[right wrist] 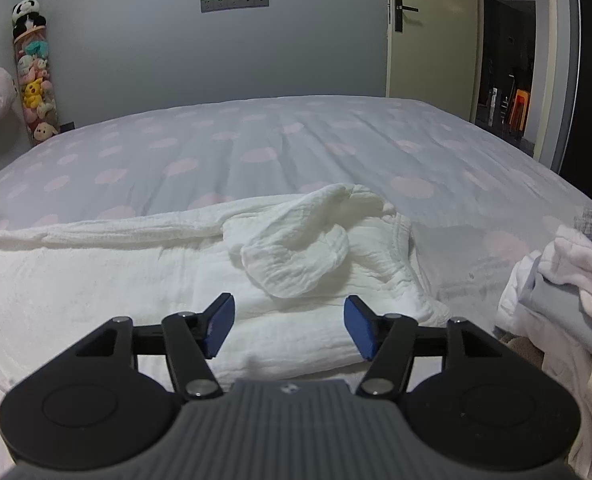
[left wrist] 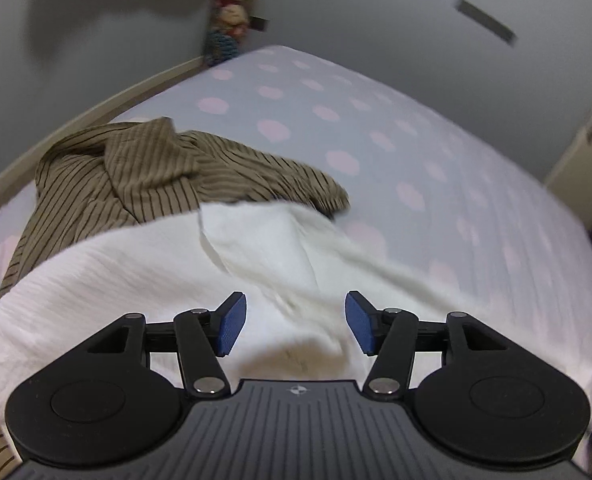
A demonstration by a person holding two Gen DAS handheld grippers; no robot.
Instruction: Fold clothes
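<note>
Your left gripper [left wrist: 295, 322] hangs over the crinkled white cotton garment [left wrist: 256, 264], its blue-padded fingers [left wrist: 230, 324] spread wide with nothing between them; the pads touch no cloth. The left wrist view is blurred, so fine folds there are hard to read. Your right gripper [right wrist: 288, 328] is likewise spread, its blue pads apart above the same white garment [right wrist: 136, 272], pinching nothing.

The white garment lies across the near part of the bed, on a pale grey sheet with pink polka dots [right wrist: 296, 148]. In the right wrist view a sleeve of it [right wrist: 296, 256] is laid back over the body, and a long fold runs along the far edge. Beyond it in the left wrist view, a rumpled olive-brown shirt with dark stripes [left wrist: 144, 172] lies partly beneath the white cloth.

At your right, a stack of pale folded clothes [right wrist: 563, 280] sits at the bed's edge. A tall clear tube of plush toys [right wrist: 36, 88] stands in the far corner by the grey wall.
</note>
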